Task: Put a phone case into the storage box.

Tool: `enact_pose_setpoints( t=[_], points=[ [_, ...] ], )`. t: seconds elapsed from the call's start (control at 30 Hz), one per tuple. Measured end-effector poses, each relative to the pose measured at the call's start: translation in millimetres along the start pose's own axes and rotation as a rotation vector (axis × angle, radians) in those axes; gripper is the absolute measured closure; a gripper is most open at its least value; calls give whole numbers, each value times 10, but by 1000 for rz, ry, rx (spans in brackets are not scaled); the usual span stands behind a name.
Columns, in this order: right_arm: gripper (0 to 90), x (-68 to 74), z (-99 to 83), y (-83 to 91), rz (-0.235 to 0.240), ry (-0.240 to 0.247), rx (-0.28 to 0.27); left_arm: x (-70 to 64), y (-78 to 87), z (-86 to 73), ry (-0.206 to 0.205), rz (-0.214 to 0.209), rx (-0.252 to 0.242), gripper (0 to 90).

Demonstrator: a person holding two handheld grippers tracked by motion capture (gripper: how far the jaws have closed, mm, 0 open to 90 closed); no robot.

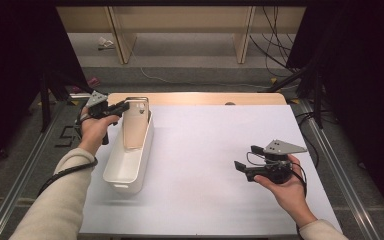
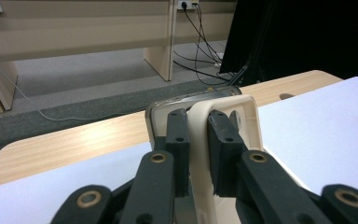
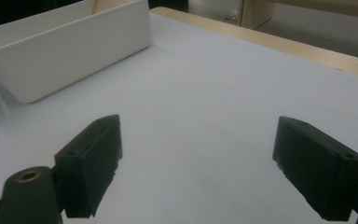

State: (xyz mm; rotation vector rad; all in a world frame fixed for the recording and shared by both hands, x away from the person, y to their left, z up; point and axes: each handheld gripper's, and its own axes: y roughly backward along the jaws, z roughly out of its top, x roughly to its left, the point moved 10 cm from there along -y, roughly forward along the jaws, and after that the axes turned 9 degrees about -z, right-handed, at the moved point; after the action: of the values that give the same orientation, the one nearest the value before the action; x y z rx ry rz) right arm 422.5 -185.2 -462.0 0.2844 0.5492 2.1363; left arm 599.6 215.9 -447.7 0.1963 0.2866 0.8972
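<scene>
High view above the table [image 1: 205, 150] looking forward, gripper views close and low, all sharing the white bin [image 1: 130, 160].

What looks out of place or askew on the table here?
The white bin looks tipped: the left hand-held gripper is clamped on its far end wall, which seems lifted off the white sheet, while the near end rests on it. The right hand-held gripper is open, apart from it. Nothing spilled or damaged.
</scene>
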Motion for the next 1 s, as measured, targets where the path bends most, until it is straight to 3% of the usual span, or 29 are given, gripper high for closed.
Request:
enact_pose_setpoints(
  t=[0.33,0.47,1.0],
  points=[
    [165,0,-3,-1,1,0,1,35,-27,-20,-23,23,39,773],
    [165,-3,-3,-1,-1,0,2,65,-40,-51,-36,51,69,762],
    [165,-5,0,1,-1,2,0,96,-58,-90,-42,112,132,710]
  ],
)
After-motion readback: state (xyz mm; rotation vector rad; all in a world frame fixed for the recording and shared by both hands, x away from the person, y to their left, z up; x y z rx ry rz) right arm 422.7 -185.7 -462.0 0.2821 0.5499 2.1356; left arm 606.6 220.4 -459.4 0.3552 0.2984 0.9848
